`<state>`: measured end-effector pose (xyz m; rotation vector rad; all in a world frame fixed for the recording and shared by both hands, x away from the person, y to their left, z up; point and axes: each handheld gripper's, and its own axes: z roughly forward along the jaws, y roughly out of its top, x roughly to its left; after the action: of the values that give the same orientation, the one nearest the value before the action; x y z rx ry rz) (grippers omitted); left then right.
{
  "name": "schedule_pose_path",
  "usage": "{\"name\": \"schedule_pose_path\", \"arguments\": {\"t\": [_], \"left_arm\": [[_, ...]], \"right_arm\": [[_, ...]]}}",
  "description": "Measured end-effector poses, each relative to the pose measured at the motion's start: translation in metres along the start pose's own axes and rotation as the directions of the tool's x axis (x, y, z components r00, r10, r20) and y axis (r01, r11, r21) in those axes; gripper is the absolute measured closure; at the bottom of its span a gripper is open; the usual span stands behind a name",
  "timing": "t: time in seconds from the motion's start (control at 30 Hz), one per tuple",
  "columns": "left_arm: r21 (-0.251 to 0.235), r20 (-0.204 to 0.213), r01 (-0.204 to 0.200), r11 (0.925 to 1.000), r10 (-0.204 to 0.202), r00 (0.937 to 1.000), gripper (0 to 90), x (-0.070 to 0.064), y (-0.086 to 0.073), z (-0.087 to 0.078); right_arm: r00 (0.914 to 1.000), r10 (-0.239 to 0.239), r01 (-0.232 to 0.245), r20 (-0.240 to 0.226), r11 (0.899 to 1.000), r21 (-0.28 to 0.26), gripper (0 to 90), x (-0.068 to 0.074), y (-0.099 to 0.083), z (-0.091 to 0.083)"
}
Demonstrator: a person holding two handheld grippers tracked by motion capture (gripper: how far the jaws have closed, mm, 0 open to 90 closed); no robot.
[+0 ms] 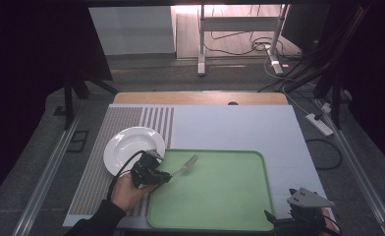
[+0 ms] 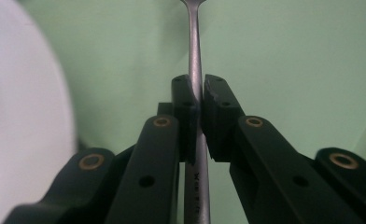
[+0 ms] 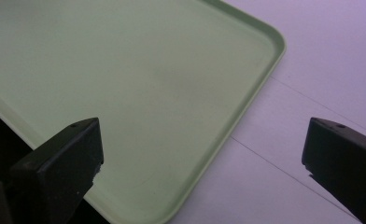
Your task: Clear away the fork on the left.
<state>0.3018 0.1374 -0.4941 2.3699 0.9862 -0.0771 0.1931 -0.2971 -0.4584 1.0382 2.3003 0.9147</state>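
The left gripper clamped a fork by its handle over the green tray beside the white plate; the right gripper waited open at the tray's corner, setting-down likely next

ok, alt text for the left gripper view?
Two black jaws of the left gripper are shut on the handle of a metal fork, which runs straight up the middle of the picture. A green tray lies behind, and a blurred white plate curves in at the left edge.
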Motion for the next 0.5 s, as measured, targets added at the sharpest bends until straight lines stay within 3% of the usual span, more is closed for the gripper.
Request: {"name": "schedule_pose_path", "arguments": {"t": [0.23, 0.37, 0.5], "left_arm": [[0.054, -0.013, -0.014, 0.9984, 0.014, 0.9998, 83.4, -0.01, -0.001, 0.017], [0.084, 0.01, -0.032, 0.996, 0.031, 0.9995, 82.0, -0.01, -0.003, 0.024], [0.035, 0.003, -0.04, 0.9986, 0.04, 0.9992, 78.1, -0.011, 0.001, 0.02]], "right_arm": [[1.0, -0.002, 0.002, -0.002, 1.0, 0.0, 0.0, 0.0, 0.0, 0.0], [1.0, -0.004, 0.004, -0.003, 1.0, -0.001, 0.0, 0.001, 0.0, 0.0], [1.0, -0.003, 0.003, -0.004, 1.0, -0.001, 0.0, 0.0, 0.0, 0.0]]}}
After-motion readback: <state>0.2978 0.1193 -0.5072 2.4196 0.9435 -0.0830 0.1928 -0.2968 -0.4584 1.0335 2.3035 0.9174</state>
